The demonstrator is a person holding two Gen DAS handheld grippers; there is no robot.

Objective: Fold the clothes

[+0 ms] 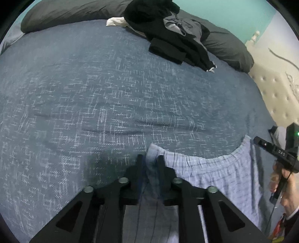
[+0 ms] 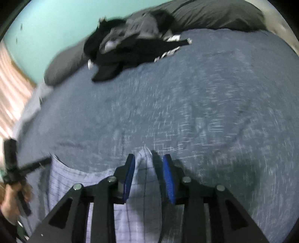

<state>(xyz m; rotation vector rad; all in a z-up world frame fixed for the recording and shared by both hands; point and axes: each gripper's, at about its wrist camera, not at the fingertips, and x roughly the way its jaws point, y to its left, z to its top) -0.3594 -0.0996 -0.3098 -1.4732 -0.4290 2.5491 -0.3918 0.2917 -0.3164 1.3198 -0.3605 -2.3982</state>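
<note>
A bed (image 1: pixel 112 89) covered by a blue-grey woven blanket fills both views, with a teal wall (image 1: pixel 224 15) behind it. Dark grey pillows (image 1: pixel 61 13) lie along the far edge, and a heap of black and grey clothes (image 1: pixel 168 37) sits on the blanket against them, well apart from the grippers. A pale tufted headboard (image 1: pixel 274 93) shows at the bed's right side in the left wrist view.

Light blue checked shorts (image 1: pixel 214 173) lie at the near edge of the bed, the gathered waistband stretched between the two grippers.

The left gripper (image 1: pixel 149 164) has one waistband corner standing up between its fingers. The jaws are narrowly parted, and the cloth sits in the gap with a little space on either side.

The right gripper (image 2: pixel 148 168) has the other waistband corner between its blue pads (image 2: pixel 168 179). These jaws too are slightly apart, and the fold of cloth is loose between them.

Each view shows the other gripper at its edge, held by a hand (image 1: pixel 286 188).
</note>
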